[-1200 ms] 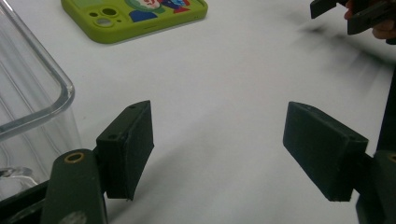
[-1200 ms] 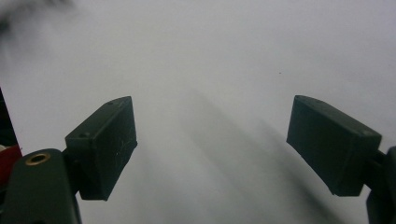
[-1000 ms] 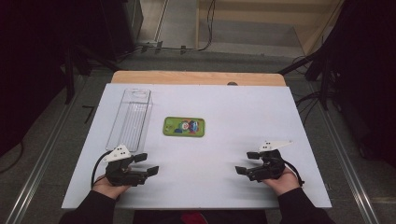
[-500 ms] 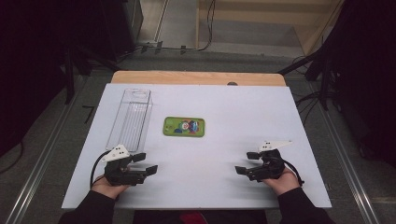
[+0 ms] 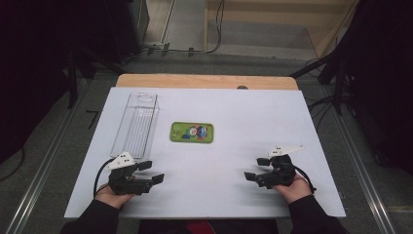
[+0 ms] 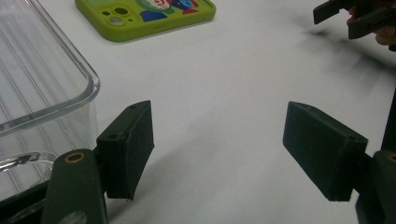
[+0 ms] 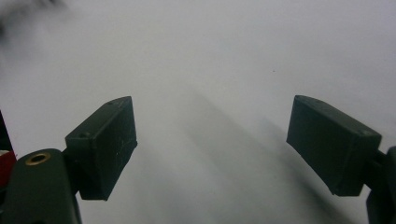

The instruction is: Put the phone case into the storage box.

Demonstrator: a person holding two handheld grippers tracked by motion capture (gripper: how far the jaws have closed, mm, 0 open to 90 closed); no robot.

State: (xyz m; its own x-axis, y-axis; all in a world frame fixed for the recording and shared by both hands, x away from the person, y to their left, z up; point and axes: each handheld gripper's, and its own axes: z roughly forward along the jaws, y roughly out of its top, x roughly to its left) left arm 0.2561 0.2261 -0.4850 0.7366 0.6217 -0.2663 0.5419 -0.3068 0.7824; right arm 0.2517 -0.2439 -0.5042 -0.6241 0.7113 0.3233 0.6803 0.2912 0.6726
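Both hand-held grippers rest on our white bench, left and right, jaws wide apart and empty. Our green phone case lies ahead between them, beside the clear plastic box.

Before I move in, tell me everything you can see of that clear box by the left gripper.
The clear box is a long, narrow, open-topped container of see-through plastic with fine ribbed lines, rounded corners and a thick smooth rim. It sits upright and looks empty, lying lengthwise on the left part of the white table, left of the green phone case. Its near end is close beside the left gripper, just outside one jaw; whether they touch is unclear.
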